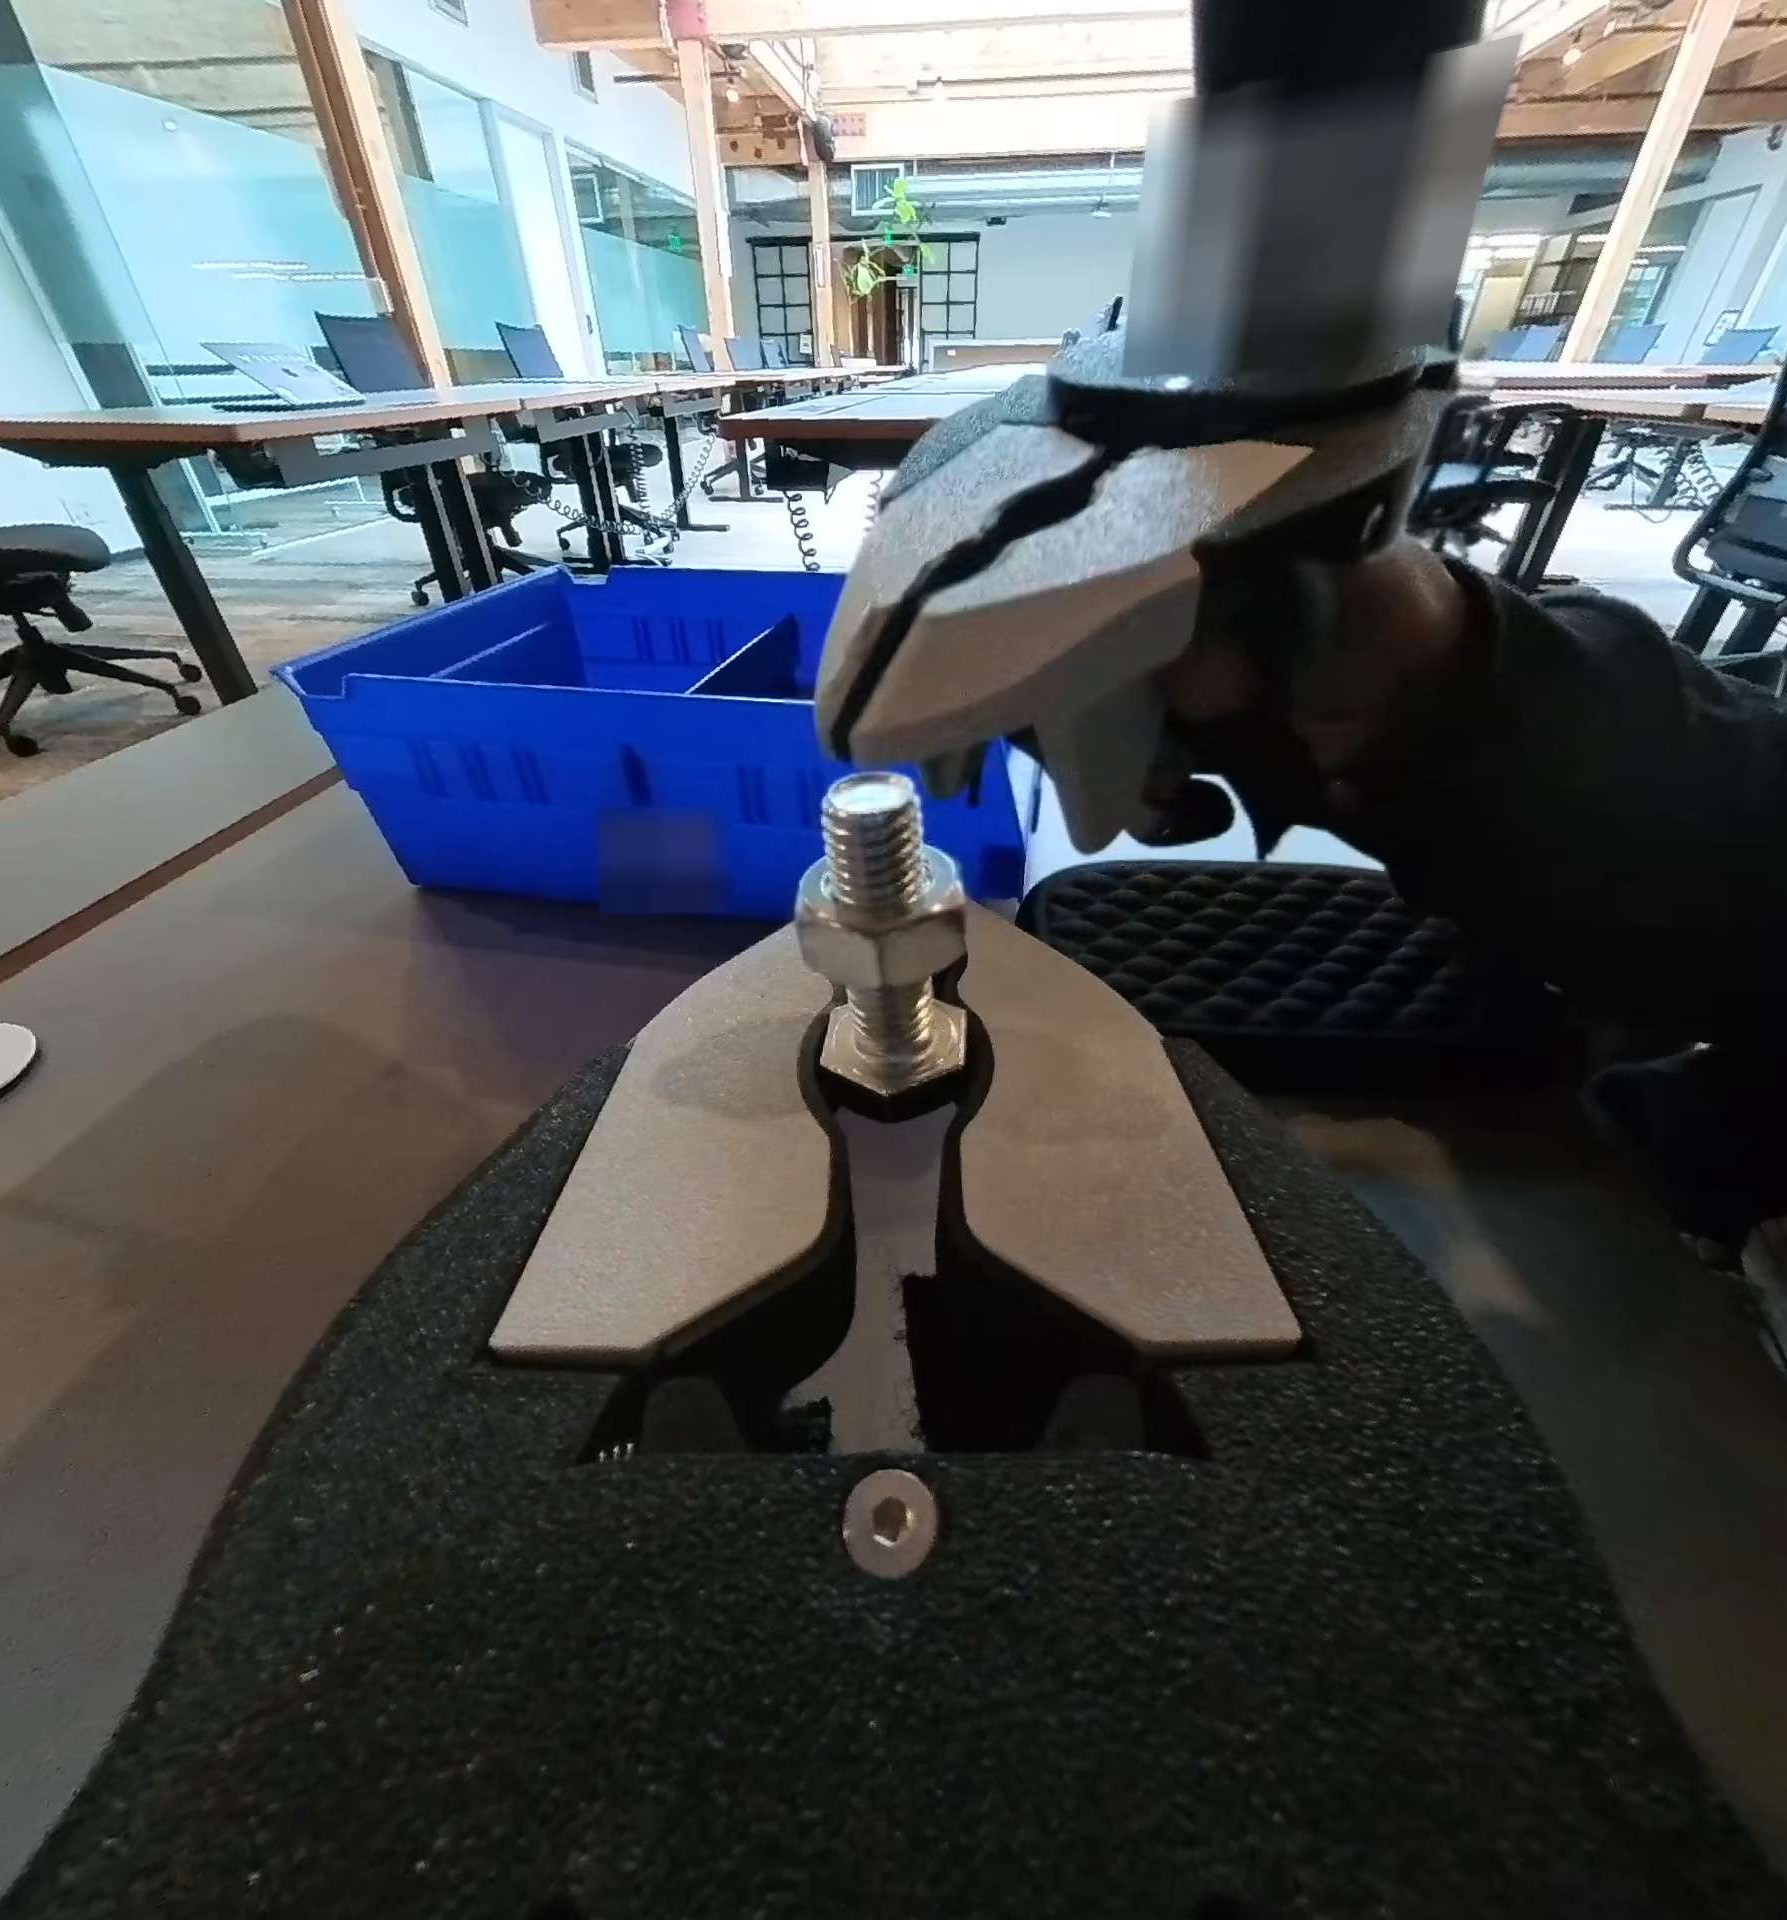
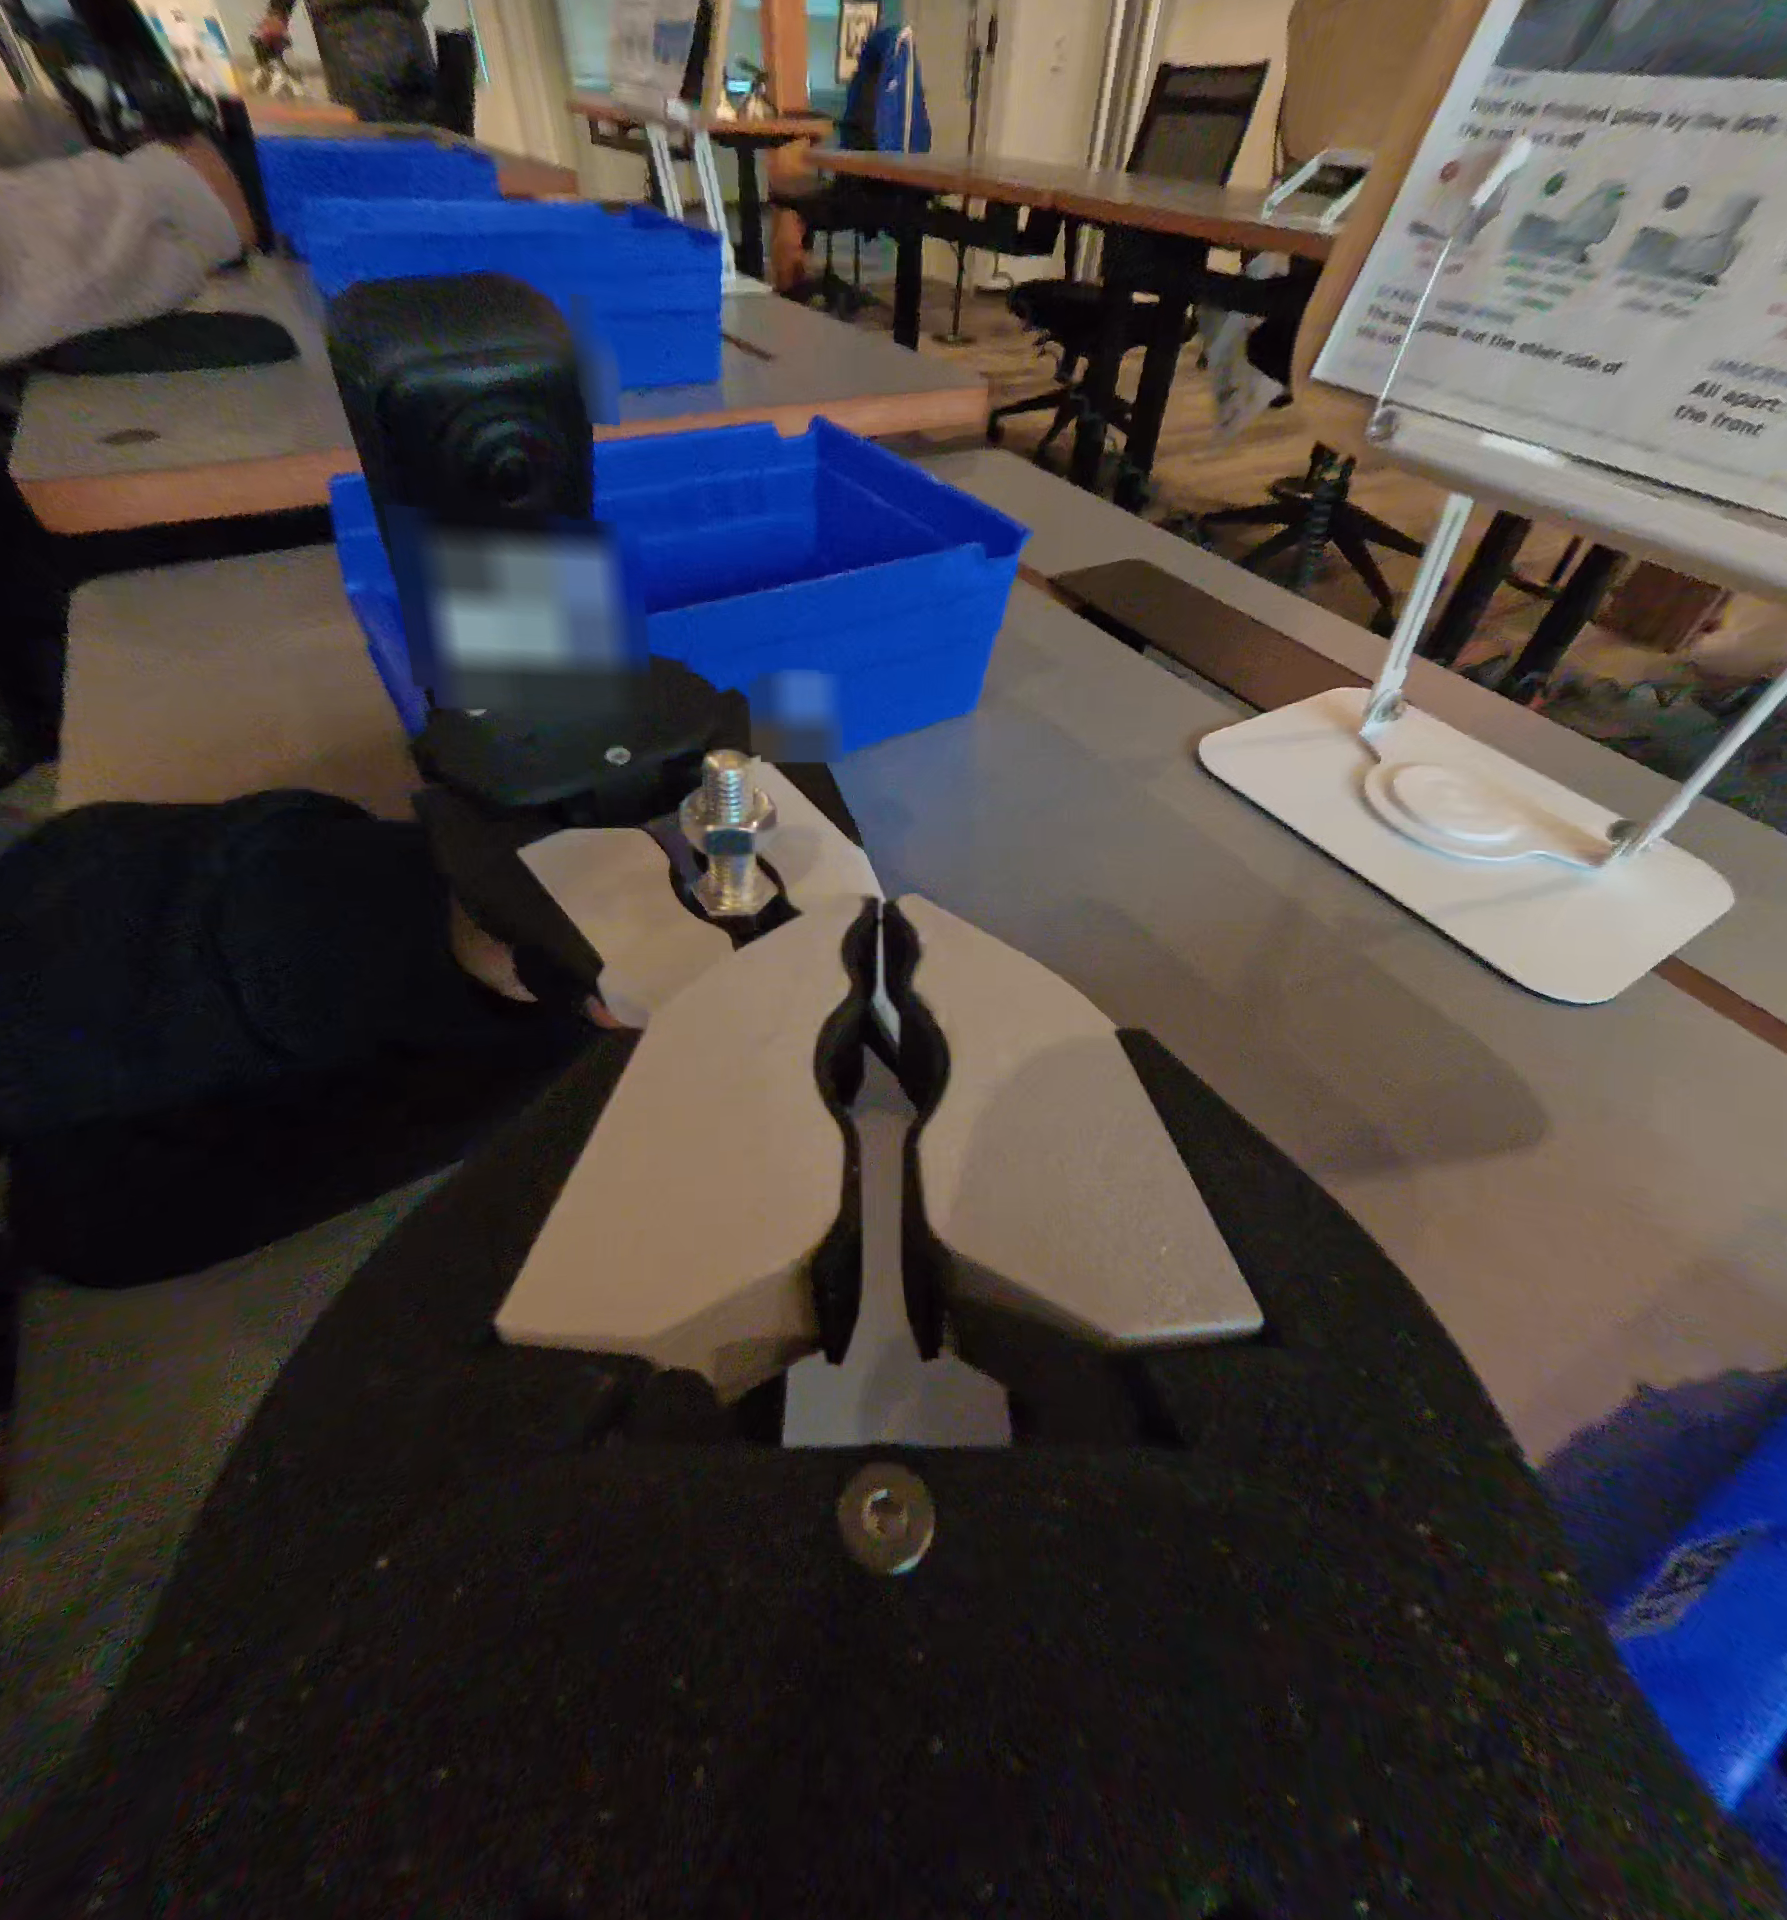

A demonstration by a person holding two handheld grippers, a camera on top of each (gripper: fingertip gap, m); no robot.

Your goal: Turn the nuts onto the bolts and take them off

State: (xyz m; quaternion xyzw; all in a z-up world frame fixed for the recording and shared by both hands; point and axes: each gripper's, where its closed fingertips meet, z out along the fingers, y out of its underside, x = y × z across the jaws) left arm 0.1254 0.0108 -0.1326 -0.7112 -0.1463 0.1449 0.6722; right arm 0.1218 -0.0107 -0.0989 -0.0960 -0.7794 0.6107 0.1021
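The left claw (image 1: pixel 891 1049) pinches the hex head of the upright silver steel bolt (image 1: pixel 878 883), whose silver hex nut (image 1: pixel 881 933) sits mid-thread. The right claw (image 2: pixel 881 920), pressed together and apparently empty, hovers just above-right of the bolt tip.

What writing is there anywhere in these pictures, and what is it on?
On the instruction sheet on the white stand: printed lines beside small pictures; I do not copy the wording.
On the blue bin: the label is masked, unreadable.
On the laptop lid, far desk: too small to read.
On the bolt and nut: none visible.
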